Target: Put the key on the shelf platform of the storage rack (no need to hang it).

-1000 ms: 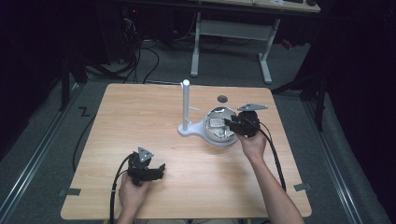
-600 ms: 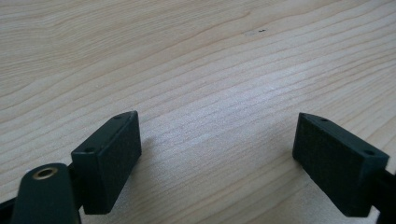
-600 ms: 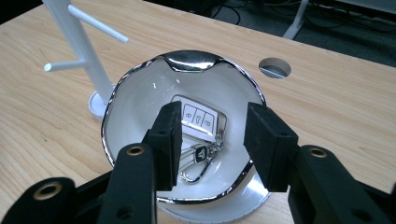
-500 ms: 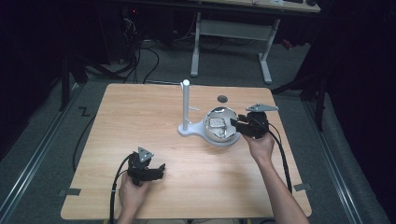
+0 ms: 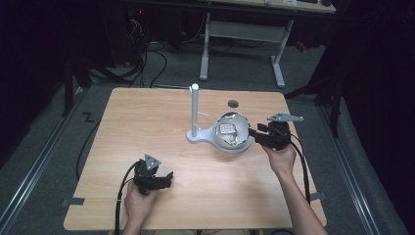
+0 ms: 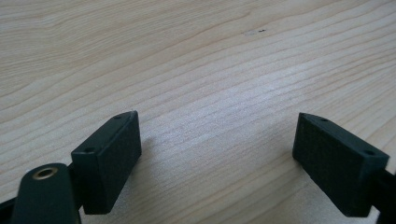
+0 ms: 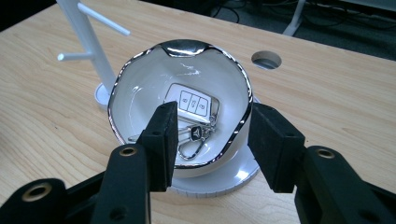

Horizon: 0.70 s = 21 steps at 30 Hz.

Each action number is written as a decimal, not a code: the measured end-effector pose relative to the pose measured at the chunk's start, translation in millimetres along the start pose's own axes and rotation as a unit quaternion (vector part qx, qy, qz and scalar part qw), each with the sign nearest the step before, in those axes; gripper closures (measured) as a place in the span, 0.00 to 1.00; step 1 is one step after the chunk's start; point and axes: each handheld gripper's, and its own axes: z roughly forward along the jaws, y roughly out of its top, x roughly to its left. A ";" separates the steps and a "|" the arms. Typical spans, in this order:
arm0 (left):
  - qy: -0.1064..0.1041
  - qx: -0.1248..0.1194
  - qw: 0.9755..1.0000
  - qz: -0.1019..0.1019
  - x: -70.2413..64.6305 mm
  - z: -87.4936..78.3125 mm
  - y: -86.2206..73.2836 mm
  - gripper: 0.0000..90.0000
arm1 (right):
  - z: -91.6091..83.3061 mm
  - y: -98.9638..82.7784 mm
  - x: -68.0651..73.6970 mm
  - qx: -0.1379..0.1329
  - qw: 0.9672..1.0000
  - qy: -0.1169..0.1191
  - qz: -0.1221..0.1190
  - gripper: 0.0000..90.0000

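Wooden table (image 5: 147,122), car key (image 7: 191,103) inside bowl (image 7: 140,84)

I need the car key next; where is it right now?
The car key lies inside the white bowl right of the white stand, just ahead of the right tongs.

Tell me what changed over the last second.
The right gripper drew back from over the bowl toward the table's right edge, its jaws opening with nothing between them. The car key lies in the bowl. The left gripper, bowl and stand stayed put.
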 end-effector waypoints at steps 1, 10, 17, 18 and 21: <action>0.000 0.000 1.000 0.000 0.0 0.0 0.0 0.18 | -2.3 -0.1 -0.5 -0.002 1.000 0.000 -0.002 0.60; 0.000 0.000 1.000 0.000 0.0 0.0 0.0 0.18 | -18.1 -10.7 -7.0 -0.014 1.000 -0.004 0.011 0.60; 0.000 0.000 1.000 0.000 0.0 0.0 0.0 0.18 | -28.4 -17.9 -11.3 -0.016 1.000 -0.005 0.017 0.60; 0.000 0.000 1.000 0.000 0.0 0.0 0.0 0.18 | -30.0 -19.0 -12.1 -0.018 1.000 -0.004 0.018 0.60; 0.000 0.000 1.000 0.000 0.0 0.0 0.0 0.18 | -35.5 -21.8 -13.0 -0.025 0.999 -0.003 0.020 0.60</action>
